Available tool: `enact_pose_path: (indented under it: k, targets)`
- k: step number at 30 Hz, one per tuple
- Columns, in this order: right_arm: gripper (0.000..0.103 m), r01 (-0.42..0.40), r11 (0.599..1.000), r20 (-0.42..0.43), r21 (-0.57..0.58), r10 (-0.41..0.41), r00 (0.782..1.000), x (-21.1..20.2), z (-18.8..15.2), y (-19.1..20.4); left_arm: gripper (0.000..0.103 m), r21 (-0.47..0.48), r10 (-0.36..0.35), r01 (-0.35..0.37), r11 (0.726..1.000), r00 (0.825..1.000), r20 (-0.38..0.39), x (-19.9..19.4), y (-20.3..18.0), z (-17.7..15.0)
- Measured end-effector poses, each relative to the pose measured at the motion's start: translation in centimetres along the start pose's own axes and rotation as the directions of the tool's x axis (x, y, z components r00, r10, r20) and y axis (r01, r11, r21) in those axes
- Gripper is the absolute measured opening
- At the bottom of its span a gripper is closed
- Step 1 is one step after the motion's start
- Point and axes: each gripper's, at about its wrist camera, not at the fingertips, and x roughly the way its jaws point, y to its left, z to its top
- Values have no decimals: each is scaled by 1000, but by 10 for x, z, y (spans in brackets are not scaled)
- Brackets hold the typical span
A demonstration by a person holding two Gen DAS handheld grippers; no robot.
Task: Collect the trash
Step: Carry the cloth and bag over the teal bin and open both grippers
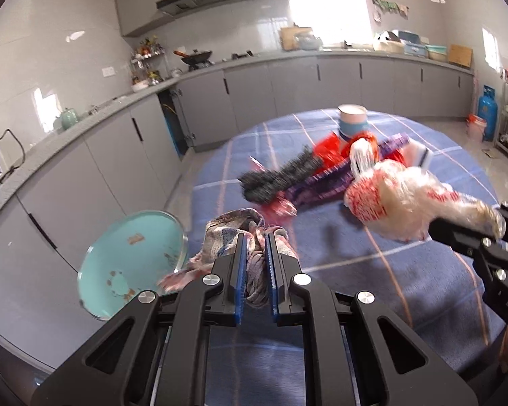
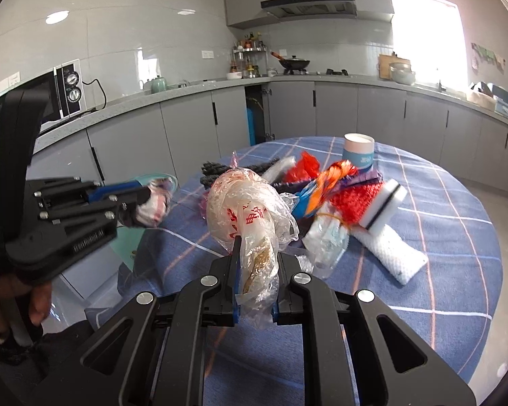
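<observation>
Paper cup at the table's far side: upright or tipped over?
Upright. The paper cup stands with its open rim on top, behind the trash pile.

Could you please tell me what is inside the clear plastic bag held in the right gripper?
The clear plastic bag with red print, held by the right gripper, shows something brownish-yellow low down; crumpled layers hide what it is.

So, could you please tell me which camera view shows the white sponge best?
The right wrist view: the white sponge with its dark stripe lies unobstructed on the tablecloth. The left wrist view shows only a blurred corner behind the plastic bag.
</observation>
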Motion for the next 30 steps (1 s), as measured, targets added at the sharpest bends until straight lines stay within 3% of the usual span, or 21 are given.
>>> enact_pose_path:
  k: [15,23,30]
  targets:
    - [13,-33,999,48,-37,34,998,12,30,16,12,-34,172,-170,985,982,71,-14,48,14]
    - [13,-86,994,48,-61,89,995,36,50,35,12,-82,269,-264,961,961,59,-11,83,15]
    - [13,-123,990,36,-76,126,991,58,61,54,12,-114,305,-298,948,951,44,-11,105,11]
